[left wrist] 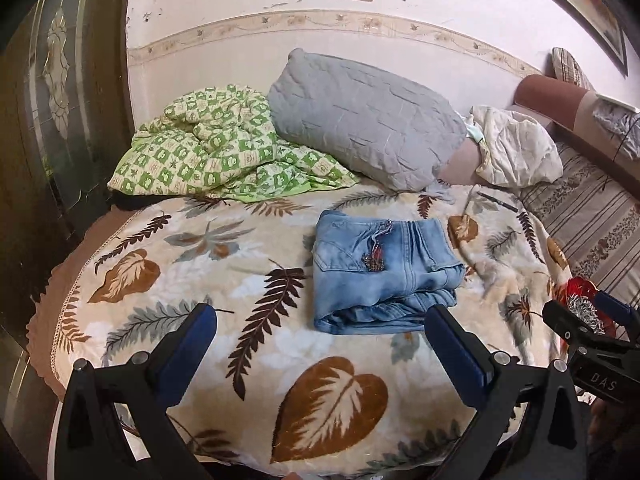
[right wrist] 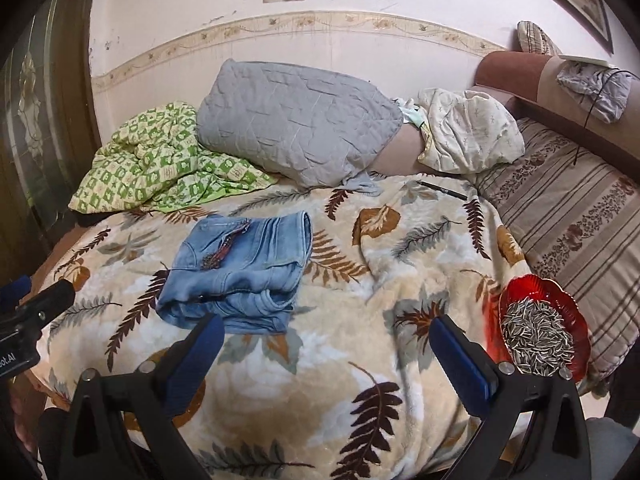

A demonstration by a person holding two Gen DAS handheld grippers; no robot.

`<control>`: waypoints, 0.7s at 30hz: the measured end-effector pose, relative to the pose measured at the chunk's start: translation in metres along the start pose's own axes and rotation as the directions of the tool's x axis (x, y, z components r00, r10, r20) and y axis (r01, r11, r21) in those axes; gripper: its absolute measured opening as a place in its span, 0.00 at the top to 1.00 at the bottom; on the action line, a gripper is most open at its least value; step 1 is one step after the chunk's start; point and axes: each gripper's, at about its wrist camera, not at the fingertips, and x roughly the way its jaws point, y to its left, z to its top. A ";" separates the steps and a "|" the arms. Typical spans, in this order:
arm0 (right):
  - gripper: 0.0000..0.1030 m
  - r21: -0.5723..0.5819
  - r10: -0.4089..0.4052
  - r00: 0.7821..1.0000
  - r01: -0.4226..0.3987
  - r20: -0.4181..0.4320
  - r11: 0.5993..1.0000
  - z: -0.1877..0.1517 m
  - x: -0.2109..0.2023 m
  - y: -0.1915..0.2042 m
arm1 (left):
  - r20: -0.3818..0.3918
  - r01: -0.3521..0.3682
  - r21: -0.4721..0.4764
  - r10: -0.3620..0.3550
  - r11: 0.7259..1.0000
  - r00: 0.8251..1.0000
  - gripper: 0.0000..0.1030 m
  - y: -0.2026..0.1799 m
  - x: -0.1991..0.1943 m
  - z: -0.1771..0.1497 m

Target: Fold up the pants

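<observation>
Both fisheye views are evenly lit by soft indoor light with a slightly warm, pinkish cast. Shadows are faint and diffuse. Strong barrel distortion bends the wall [left wrist: 248,8] border and the bed [left wrist: 280,360] edge, and the corners fall to black vignette. The centre is fairly sharp; edges smear. A red dish [right wrist: 560,292] shows small glints.

A bed spread with a cream plush blanket printed with brown and grey leaves [left wrist: 168,248] carries a folded pale-blue denim pair of pants [left wrist: 380,268] ahead — beyond it a crumpled green-checked quilt [left wrist: 208,148], a grey quilted pillow [left wrist: 360,116], a black pen [right wrist: 442,190] — and right, a red glass dish of sunflower seeds [right wrist: 540,328].
</observation>
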 end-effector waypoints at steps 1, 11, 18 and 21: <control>0.00 0.001 0.003 1.000 -0.003 -0.004 1.000 0.000 0.001 0.001 | -0.002 0.005 -0.002 -0.005 1.000 1.000 0.00 0.001 0.000 0.000; 0.00 0.006 -0.005 1.000 0.005 0.011 1.000 0.000 -0.001 0.005 | -0.033 0.052 -0.051 -0.054 0.997 0.998 0.00 0.009 0.008 0.000; 0.00 0.017 -0.001 1.000 0.001 -0.005 1.000 -0.003 0.003 0.004 | -0.015 0.037 -0.041 -0.037 0.998 0.999 0.00 0.010 0.006 -0.001; 0.00 0.009 0.008 1.000 -0.008 -0.005 1.000 -0.002 0.004 0.006 | -0.011 0.022 -0.039 -0.022 0.999 1.000 0.00 0.011 0.006 -0.002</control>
